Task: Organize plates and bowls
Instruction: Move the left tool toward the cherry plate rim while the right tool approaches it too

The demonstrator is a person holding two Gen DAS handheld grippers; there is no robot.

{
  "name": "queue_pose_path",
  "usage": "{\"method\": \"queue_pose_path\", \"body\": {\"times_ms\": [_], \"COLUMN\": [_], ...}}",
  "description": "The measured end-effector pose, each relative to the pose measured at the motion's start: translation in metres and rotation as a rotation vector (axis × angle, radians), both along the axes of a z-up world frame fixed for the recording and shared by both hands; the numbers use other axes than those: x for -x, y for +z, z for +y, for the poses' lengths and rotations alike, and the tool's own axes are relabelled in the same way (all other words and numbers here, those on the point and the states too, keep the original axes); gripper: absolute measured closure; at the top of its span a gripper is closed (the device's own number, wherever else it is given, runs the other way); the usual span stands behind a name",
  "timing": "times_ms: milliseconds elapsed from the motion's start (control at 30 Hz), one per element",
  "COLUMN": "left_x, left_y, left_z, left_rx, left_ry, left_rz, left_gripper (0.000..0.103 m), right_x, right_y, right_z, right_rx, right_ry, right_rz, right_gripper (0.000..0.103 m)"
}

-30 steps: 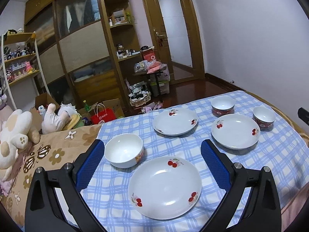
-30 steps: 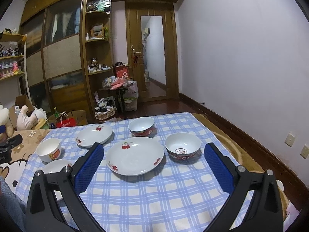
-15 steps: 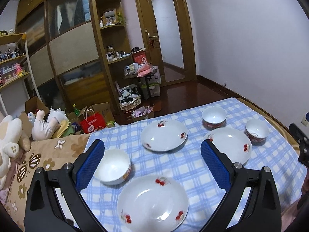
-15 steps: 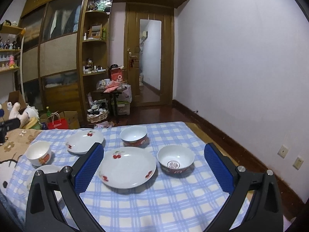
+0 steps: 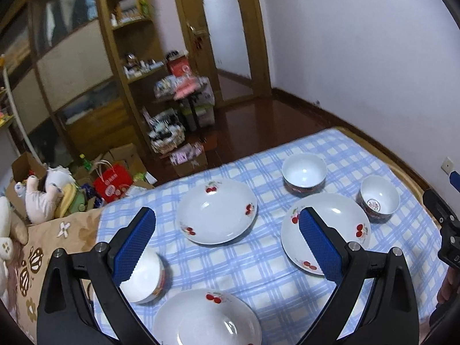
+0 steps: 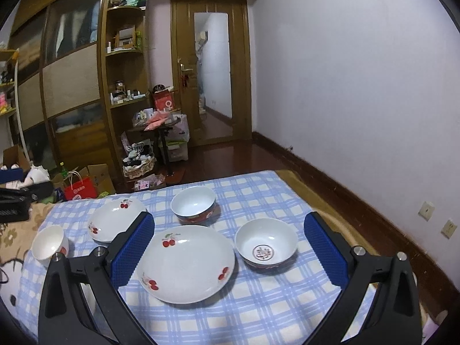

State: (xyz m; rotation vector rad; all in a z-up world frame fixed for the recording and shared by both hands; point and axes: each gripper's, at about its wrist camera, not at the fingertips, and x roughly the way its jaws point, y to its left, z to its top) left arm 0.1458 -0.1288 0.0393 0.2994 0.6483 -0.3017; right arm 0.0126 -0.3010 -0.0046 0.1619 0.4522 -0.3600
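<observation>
Plates and bowls are lying spread over the checked cloth (image 6: 258, 310), none stacked. I am holding my right gripper (image 6: 229, 251) with jaws wide apart, gripping nothing, above a cherry plate (image 6: 187, 267) and beside a bowl with a red emblem (image 6: 266, 245). My left gripper (image 5: 227, 241) is likewise hanging spread and unloaded over another plate (image 5: 217, 211), a white bowl (image 5: 146, 276) sitting by its left finger.

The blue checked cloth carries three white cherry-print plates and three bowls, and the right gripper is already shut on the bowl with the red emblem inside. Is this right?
Not quite. The right gripper is open and holds nothing; in the right wrist view the white bowl with the red emblem inside rests free on the blue checked cloth between its blue pads. The three plates and three bowls are correct.
</observation>
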Motion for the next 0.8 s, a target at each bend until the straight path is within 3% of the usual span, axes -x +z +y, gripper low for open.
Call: {"method": "queue_pose_path", "body": {"times_ms": [267, 433, 533, 600, 800], "left_x": [-0.052, -0.07, -0.08, -0.085, -0.098], "left_y": [-0.045, -0.077, -0.096, -0.109, -0.135], "left_z": [-0.026, -0.043, -0.052, -0.055, -0.067], "left_rx": [-0.016, -0.082, -0.111, -0.128, -0.156], "left_ry": [-0.031, -0.038, -0.053, -0.063, -0.084], "left_rz": [0.186, 0.217, 0.249, 0.28, 0.352], "left_gripper": [0.004, 0.005, 0.005, 0.005, 0.005], "right_x": [-0.026, -0.041, -0.048, -0.053, -0.064], "right_y": [-0.026, -0.05, -0.064, -0.077, -0.103], "right_z": [-0.008, -0.017, -0.027, -0.034, -0.043], "right_rx": [-0.109, -0.172, -0.249, -0.298, -0.312], "right_ry": [0.005, -0.029, -0.015, -0.009, -0.023], "right_rz": [0.094, 0.188, 0.236, 0.264, 0.329], "right_gripper": [0.0, 0.001, 0.015, 0.015, 0.015]}}
